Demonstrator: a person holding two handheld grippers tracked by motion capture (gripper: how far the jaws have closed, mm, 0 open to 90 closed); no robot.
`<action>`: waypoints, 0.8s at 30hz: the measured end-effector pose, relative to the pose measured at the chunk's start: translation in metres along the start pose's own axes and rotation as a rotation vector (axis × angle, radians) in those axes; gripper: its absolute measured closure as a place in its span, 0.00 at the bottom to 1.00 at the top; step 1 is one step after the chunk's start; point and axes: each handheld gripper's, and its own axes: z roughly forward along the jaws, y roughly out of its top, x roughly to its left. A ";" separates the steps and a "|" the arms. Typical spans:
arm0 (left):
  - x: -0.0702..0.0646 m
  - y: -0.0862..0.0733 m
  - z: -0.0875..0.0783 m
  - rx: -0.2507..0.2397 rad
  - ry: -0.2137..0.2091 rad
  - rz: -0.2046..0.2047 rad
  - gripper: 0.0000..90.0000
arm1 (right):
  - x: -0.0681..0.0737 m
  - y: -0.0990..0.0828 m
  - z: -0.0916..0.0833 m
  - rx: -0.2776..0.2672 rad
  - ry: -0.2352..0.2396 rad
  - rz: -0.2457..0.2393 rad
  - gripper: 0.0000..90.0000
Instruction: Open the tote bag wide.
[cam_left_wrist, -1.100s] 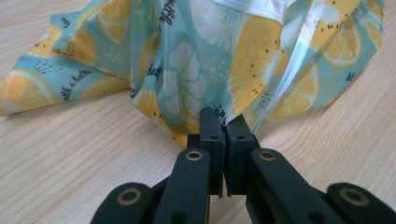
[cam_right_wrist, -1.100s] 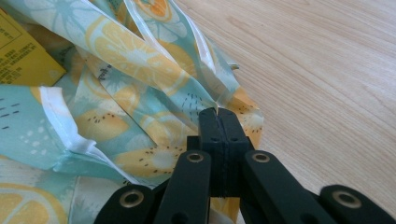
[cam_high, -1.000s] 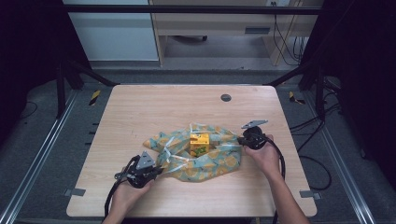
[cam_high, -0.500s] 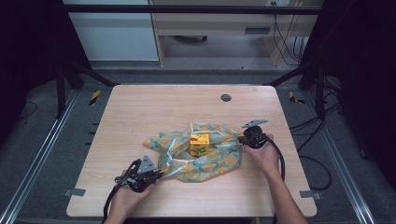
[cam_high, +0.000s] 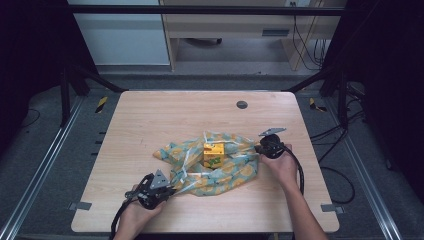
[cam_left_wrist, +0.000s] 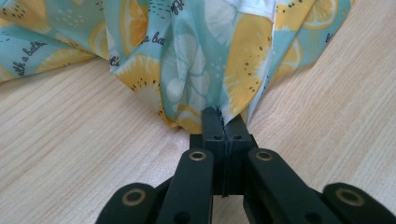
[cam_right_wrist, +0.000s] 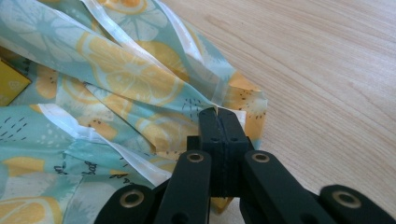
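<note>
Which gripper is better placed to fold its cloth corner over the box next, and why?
Probably the right gripper: it is shut on the cloth edge close beside the box. The left gripper, also shut on the cloth, sits farther off near the table's front edge.

Printed script on the lemon-print cloth (cam_left_wrist: 196, 60), left gripper view: "a ba…" legible near the upper left, above the closed black jaws; a further fragment reading roughly "ath a bath" at the far left edge, partly cut off. A dark script fragment at the top centre fold, not decipherable. Similar small script at the lower left in the right gripper view, too blurred. Yellow box (cam_high: 213, 154): markings unreadable.
</note>
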 end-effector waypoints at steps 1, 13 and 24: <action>0.000 0.000 0.000 0.003 -0.002 0.003 1.00 | 0.000 0.000 0.001 -0.003 0.003 -0.002 1.00; -0.007 -0.001 -0.001 0.018 -0.024 0.017 1.00 | 0.000 0.002 0.005 0.000 -0.010 0.018 1.00; -0.009 -0.003 -0.002 0.025 -0.036 0.022 1.00 | 0.001 0.003 0.009 0.006 -0.016 0.012 1.00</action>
